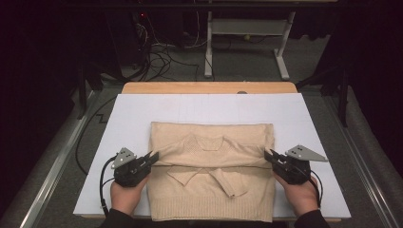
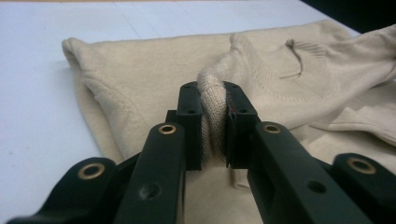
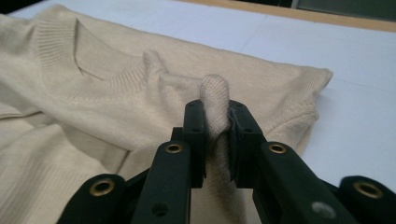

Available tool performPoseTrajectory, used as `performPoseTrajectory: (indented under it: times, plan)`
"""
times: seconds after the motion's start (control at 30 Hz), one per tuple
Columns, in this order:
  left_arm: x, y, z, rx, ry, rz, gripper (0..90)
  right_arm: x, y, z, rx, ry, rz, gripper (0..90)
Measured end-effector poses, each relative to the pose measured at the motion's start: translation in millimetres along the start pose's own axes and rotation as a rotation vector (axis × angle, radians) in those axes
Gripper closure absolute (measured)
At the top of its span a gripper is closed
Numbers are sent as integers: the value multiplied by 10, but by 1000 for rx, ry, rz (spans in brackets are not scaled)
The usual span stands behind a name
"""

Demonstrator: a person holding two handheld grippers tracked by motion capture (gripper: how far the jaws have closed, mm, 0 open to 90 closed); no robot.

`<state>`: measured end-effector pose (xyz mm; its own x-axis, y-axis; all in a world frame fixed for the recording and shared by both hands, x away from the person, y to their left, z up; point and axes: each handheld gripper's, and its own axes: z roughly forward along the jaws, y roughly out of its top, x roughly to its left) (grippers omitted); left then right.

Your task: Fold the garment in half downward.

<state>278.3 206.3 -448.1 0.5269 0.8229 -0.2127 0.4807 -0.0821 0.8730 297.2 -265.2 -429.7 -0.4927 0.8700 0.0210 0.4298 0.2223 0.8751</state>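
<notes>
- The left gripper (image 1: 153, 157) is pinching a raised fold of the beige sweater (image 1: 212, 156) at the garment's left edge; in the left gripper view its jaws are pressing a bunched ridge of knit (image 2: 214, 112) tightly between them.
- The right gripper (image 1: 269, 155) is pinching a matching fold at the sweater's right edge; in the right gripper view a rounded ridge of knit (image 3: 215, 100) is standing up between the nearly closed jaws.
- The sweater is lying flat on the white sheet (image 1: 209, 107) that is covering the bench (image 1: 209, 87), collar toward the far side, both sleeves folded in and crossing over the chest.
- The person's left hand (image 1: 124, 195) and right hand (image 1: 303, 194) are holding the grippers from the near side, one at each flank of the garment.
- The sweater's hem is sitting close to the near edge of the sheet, leaving little room there.
- Bare white sheet is lying open beyond the collar and in strips to the left and right of the garment, with the widest free stretch on the far side.
- The bench's wooden far edge is showing beyond the sheet.
</notes>
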Motion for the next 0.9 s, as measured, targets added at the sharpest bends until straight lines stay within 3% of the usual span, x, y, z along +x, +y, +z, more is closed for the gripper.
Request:
performPoseTrajectory:
  times: [0.17,0.37,0.47,0.9]
  plan:
    - [-116,-57,-138,0,-12,20,785,91,-86,-214,-43,11,3,806]
    - [-124,-185,-260,22,-15,9,785,171,-220,-379,-67,32,21,804]
    - [-102,-266,-278,49,-17,-7,783,197,-312,-400,-56,31,20,804]
    - [-173,-483,-280,130,-27,-8,777,213,-540,-423,13,16,20,801]
